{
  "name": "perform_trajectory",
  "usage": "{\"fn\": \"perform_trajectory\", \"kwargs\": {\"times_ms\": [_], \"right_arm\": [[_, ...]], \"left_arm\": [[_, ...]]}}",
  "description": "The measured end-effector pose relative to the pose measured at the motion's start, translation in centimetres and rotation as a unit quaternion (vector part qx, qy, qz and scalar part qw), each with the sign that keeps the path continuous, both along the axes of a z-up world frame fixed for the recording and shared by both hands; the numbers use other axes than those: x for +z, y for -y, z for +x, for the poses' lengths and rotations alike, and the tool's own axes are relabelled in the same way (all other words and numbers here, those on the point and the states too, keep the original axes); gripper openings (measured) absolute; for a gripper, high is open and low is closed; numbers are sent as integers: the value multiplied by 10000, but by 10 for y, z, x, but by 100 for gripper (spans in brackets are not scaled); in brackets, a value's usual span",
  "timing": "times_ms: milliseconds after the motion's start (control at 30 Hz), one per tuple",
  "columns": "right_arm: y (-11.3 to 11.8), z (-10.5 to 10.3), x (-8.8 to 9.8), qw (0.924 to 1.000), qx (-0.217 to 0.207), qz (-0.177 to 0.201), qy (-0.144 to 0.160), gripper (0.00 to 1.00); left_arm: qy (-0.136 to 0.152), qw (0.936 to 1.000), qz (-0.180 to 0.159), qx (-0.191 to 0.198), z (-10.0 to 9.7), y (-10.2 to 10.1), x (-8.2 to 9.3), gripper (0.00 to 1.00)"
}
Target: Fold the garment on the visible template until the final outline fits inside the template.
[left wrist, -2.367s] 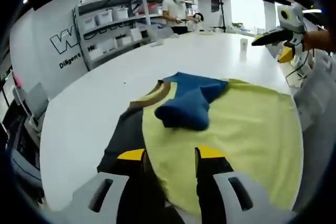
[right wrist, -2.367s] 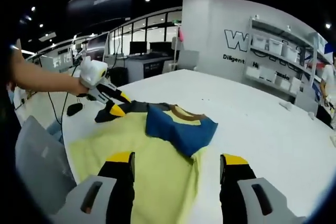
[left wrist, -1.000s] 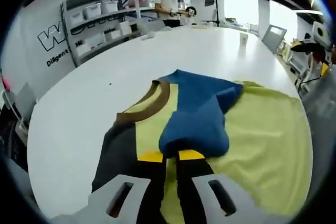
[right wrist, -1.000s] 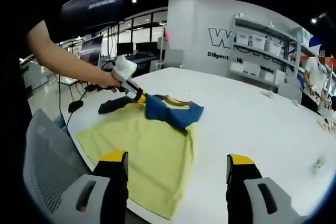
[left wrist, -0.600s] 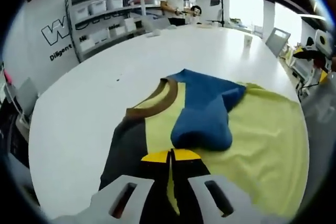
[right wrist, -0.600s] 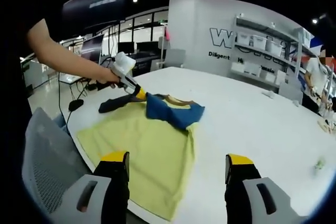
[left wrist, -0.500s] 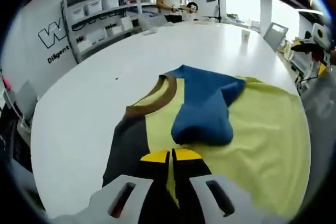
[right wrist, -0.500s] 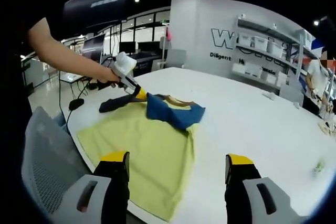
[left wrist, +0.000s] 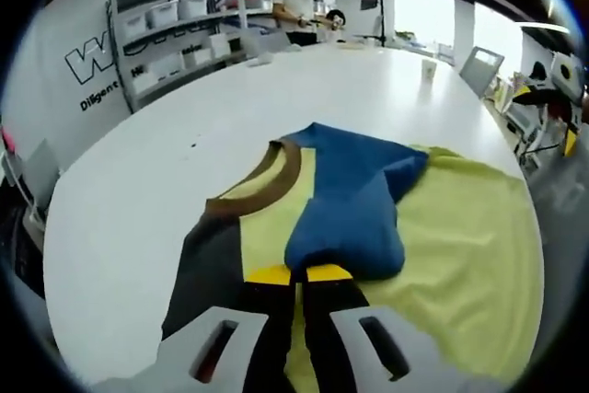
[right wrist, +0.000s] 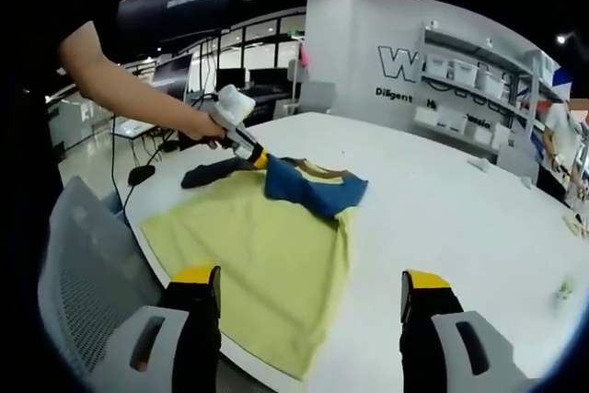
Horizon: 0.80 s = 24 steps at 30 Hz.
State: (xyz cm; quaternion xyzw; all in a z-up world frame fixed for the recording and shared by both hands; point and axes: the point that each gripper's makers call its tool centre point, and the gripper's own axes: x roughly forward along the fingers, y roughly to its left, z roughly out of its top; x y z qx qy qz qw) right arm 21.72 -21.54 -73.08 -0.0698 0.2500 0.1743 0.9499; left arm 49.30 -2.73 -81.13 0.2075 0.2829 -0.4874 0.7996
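The garment lies on the white table (left wrist: 138, 181): yellow body (left wrist: 460, 236), brown collar (left wrist: 276, 172), dark grey sleeve (left wrist: 212, 255) and a blue sleeve (left wrist: 354, 204) folded over the chest. My left gripper (left wrist: 299, 274) is shut on the fabric at the blue sleeve's near end. In the right gripper view a person's hand holds that left gripper (right wrist: 258, 159) at the garment's far left, by the blue sleeve (right wrist: 313, 189) and dark sleeve (right wrist: 207, 172). My right gripper (right wrist: 310, 283) is open above the near hem of the yellow body (right wrist: 267, 246), holding nothing.
A grey mesh chair (right wrist: 83, 264) stands against the table's near edge. Shelves with white bins (left wrist: 184, 25) line the far wall, and a person (left wrist: 299, 6) stands beyond the table. A small cup (left wrist: 429, 69) sits far out on the table.
The left jaws, open 2.4 s ago, have shut on the garment at the blue sleeve's end. My right gripper has drawn back toward the near hem and stays open.
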Motion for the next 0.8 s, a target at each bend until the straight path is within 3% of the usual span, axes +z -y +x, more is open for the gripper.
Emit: {"fn": "perform_trajectory", "kwargs": {"times_ms": [433,600,800], "right_arm": [[-10,0,-6,9999,106,-17,-44,77],[-11,0,-8,9999,122,-22,-47,76],[-10,0,-7,9999,101,-35,-8,76]], "left_arm": [[213,9997,152,40,4,-26,37,4],[402,9973,608,-93,5,-30,49,4],[528,9953,800,-104,13,-27,56,4]]}}
